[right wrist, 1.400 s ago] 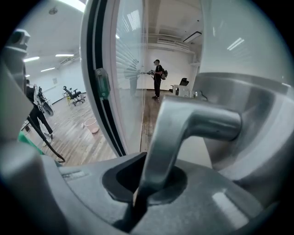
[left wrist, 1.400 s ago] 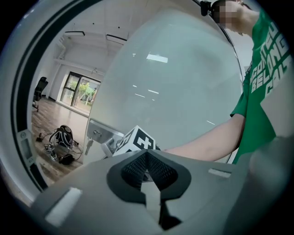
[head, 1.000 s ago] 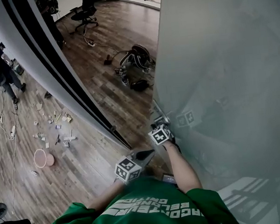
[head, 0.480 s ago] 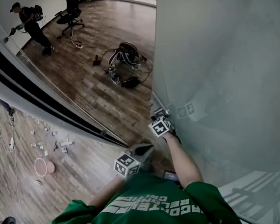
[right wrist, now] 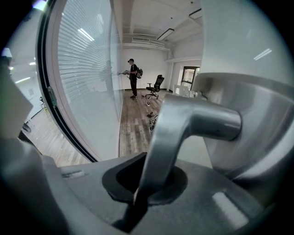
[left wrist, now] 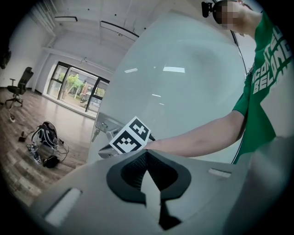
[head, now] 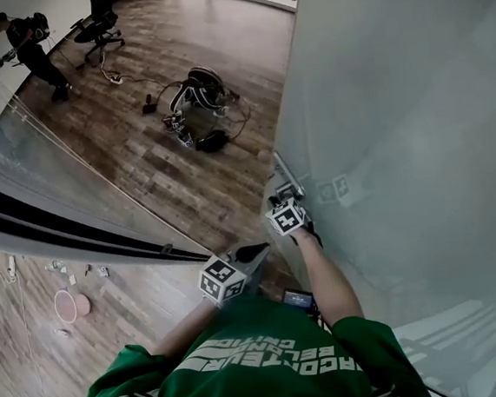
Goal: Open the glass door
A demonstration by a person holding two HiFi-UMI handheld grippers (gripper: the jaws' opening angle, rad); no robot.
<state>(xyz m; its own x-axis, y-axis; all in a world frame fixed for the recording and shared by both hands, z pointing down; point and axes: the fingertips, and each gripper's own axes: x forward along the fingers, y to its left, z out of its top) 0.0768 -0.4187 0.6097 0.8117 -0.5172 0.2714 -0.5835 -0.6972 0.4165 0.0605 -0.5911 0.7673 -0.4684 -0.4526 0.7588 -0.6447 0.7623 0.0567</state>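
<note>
The right gripper (right wrist: 140, 190) has its jaws clamped on the lever of the door handle (right wrist: 183, 124). The metal bar runs down into the notch between them with no slack visible. The left gripper (left wrist: 151, 183) is closed as well, its jaws meeting along their zig-zag seam with nothing between them, and it hangs free near the person's right forearm (left wrist: 197, 135), clear of the door. The glass door (head: 397, 118) is the frosted panel filling the right of the head view. It stands angled away from the dark-framed glass wall (head: 76, 227) at the left, with wooden floor (head: 202, 171) showing in the gap. The step in hand looks like swinging the door wider by its handle. The pull should follow the door's arc, with the wrist turning along so the lever does not twist out of the jaws and the idle gripper staying off the glass. Only the right gripper view shows the grip on the lever. The head view shows just the marker cube there, but it gives the door's angle and the heap of bags (head: 194, 94) beyond.
</note>
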